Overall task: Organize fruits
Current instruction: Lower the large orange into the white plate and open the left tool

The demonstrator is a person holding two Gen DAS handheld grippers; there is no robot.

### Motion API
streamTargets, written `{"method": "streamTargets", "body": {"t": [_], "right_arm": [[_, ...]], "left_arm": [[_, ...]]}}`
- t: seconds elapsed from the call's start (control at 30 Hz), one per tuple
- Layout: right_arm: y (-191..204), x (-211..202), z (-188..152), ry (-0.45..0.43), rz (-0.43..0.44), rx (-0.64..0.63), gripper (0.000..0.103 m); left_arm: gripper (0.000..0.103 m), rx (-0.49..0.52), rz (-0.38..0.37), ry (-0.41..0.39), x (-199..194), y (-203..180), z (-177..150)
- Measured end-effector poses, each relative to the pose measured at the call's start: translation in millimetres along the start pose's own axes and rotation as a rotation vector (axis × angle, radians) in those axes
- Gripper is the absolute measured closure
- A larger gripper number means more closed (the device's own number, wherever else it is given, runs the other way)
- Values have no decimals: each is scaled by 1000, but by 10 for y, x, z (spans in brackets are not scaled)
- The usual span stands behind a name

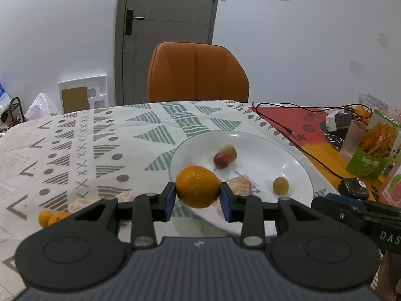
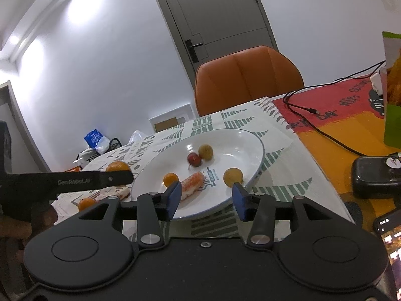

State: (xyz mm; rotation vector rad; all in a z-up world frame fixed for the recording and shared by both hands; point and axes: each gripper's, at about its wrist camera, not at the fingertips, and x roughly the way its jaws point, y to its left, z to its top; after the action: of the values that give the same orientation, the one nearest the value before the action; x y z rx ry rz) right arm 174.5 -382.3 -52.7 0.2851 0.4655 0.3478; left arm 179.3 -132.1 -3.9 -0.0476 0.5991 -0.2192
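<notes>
On a patterned tablecloth (image 1: 75, 145), left fingers (image 1: 170, 198) clamp an orange (image 1: 197, 186); right fingers (image 2: 175, 193) gape empty.

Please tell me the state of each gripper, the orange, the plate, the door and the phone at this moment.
left gripper: shut on the orange, raised over the plate's near edge.
orange: whole, unpeeled, held between the blue pads.
right gripper: open, holding nothing.
plate: upright on the tablecloth, holding several small fruits.
door: closed.
phone: screen lit.
</notes>
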Motion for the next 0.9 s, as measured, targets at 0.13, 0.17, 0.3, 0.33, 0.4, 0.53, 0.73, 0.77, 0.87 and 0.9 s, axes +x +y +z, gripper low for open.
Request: {"method": "streamTargets", "body": {"t": [0.13, 0.17, 0.3, 0.33, 0.4, 0.53, 0.73, 0.77, 0.87, 0.9], "right_arm": [[-29, -11, -16, 1, 4, 9, 56], [-35, -12, -20, 1, 5, 10, 56], [-52, -18, -15, -2, 8, 13, 56], [-55, -20, -16, -3, 9, 14, 56], [-61, -21, -18, -3, 6, 17, 56], [-54, -28, -27, -1, 10, 19, 56], [-6, -26, -45, -2, 23, 15, 51], [5, -19, -47, 0, 26, 15, 51], [67, 0, -56, 7, 36, 9, 51], [90, 4, -58, 8, 39, 7, 50]], "left_arm": [[67, 17, -11, -8, 34, -90, 48], [67, 20, -13, -9, 38, -108, 58], [67, 31, -23, -13, 57, -159, 95], [67, 32, -23, -14, 58, -165, 106], [66, 34, -22, -17, 54, -173, 129], [61, 33, -4, -21, 14, -161, 139], [40, 10, 31, -20, -85, -38, 118], [37, 6, 39, -22, -108, -5, 110], [30, -2, 64, -23, -172, 90, 88], [30, -7, 69, -25, -196, 127, 79]]}}
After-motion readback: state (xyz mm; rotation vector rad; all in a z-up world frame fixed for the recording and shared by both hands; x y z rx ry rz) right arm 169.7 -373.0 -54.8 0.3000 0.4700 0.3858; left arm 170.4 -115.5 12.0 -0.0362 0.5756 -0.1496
